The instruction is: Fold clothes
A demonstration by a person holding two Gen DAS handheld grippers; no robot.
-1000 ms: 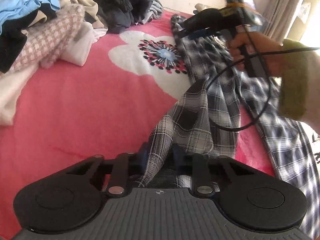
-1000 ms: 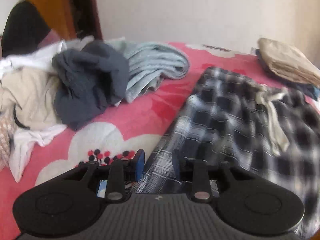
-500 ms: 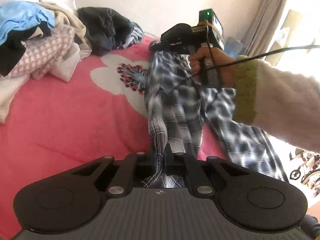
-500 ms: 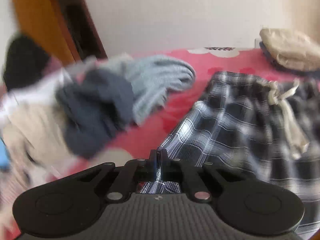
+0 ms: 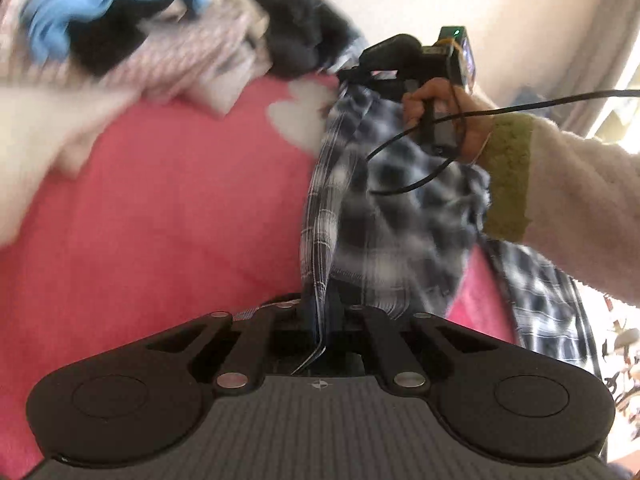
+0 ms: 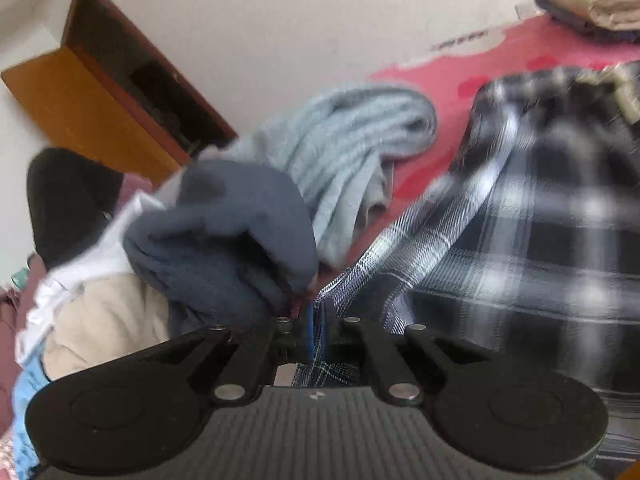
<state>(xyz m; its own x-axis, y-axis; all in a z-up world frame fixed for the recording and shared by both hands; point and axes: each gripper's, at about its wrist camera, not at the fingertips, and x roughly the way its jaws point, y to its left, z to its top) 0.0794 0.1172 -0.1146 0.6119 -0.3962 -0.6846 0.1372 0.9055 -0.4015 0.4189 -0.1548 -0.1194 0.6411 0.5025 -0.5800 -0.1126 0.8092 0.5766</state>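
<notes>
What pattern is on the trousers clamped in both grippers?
Dark navy and white plaid trousers; the right wrist view shows it best.

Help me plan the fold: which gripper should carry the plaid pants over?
Probably left. Both the left gripper and right gripper pinch the plaid pants; the right sits against the dark garment.

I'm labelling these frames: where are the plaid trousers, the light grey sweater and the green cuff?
plaid trousers [image 6: 540, 240]: right wrist view, on the checked cloth's broad spread.
light grey sweater [image 6: 360, 140]: right wrist view, on its ribbed bulk.
green cuff [image 5: 506, 176]: left wrist view, mid-cuff.
</notes>
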